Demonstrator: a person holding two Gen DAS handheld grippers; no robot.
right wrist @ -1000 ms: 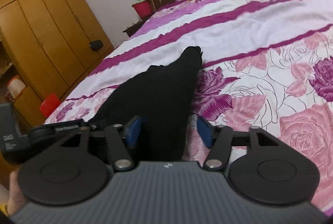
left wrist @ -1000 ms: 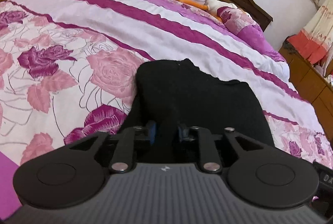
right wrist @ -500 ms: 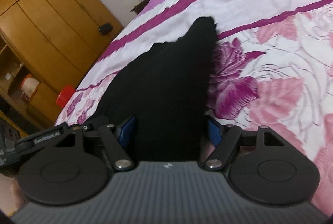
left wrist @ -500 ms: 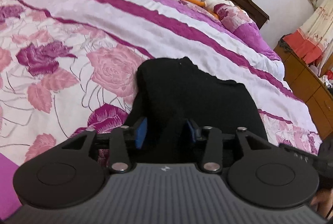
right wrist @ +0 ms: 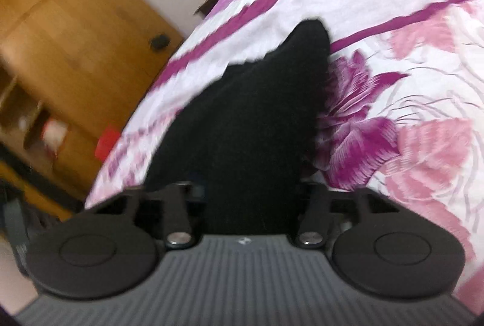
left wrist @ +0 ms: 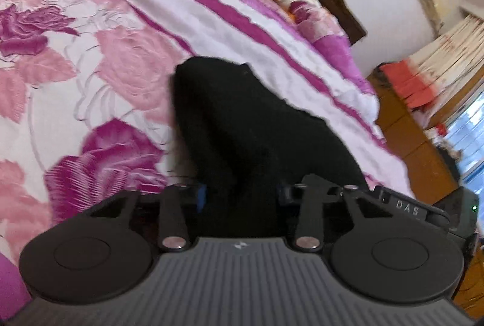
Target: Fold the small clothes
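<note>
The black garment (left wrist: 257,138) lies on the flowered bedspread (left wrist: 90,68), and its near edge runs in between the fingers of both your grippers.

Left gripper (left wrist: 240,197): the two fingers stand apart, one on each side of the cloth, and the cloth fills the gap between them. The blue pad of the finger (left wrist: 200,198) on the left is clear of the fabric, so I judge that nothing is clamped here. Beyond the fingertips the garment rises in a dark hump and ends in a rounded corner further away; the bedspread goes on behind it.

Right gripper (right wrist: 251,192): here also the fingers are spread wide, with the garment (right wrist: 257,129) between them and a narrow point of cloth stretching away ahead. The picture is blurred, so I cannot tell if the pads touch the fabric.

My judgement of the step: you are between two folds, with both tools placed on the near edge and no grasp made. For the next move you need to close both pairs of fingers on this edge, with only the layers you want, then lift it low and carry it forward over the far part, both sides at equal speed, so that the fold comes straight. Take care that the bedspread is not pinched together with the garment.
</note>
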